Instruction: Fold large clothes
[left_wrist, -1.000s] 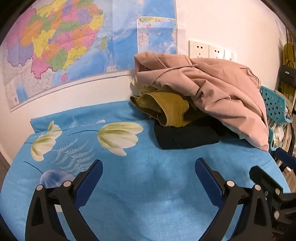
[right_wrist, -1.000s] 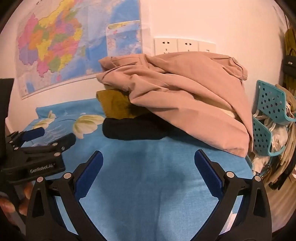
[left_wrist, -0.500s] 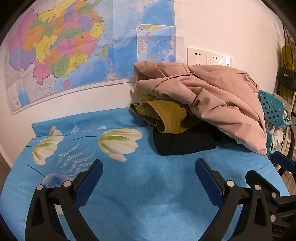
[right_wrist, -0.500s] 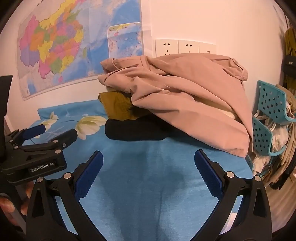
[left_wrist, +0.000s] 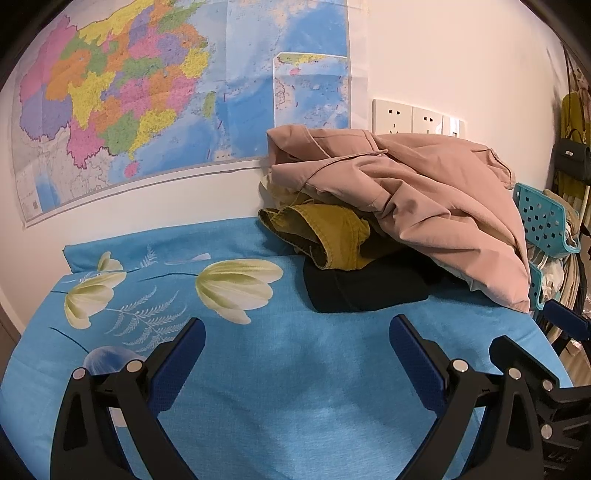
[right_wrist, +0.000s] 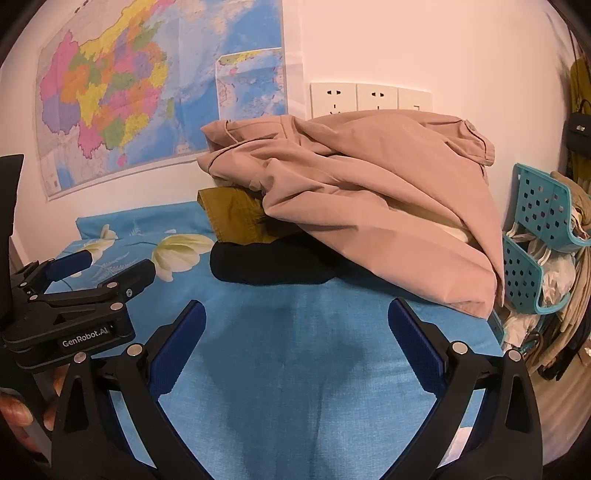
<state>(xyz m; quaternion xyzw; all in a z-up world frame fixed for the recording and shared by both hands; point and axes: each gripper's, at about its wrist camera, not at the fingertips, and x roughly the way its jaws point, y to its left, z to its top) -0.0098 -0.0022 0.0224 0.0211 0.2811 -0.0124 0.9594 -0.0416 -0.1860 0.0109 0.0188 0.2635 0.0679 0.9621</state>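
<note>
Against wall: pink jacket (right_wrist: 369, 192) heaped (hand-held grippers agape).

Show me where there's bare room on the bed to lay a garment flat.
The widest bare patch is the blue sheet in front of the clothes pile, between the black garment and both open grippers: left, right. The flower-print area left of the pile is free too. The back right is crowded: the pink jacket reaches the sheet's edge by the teal basket.
</note>
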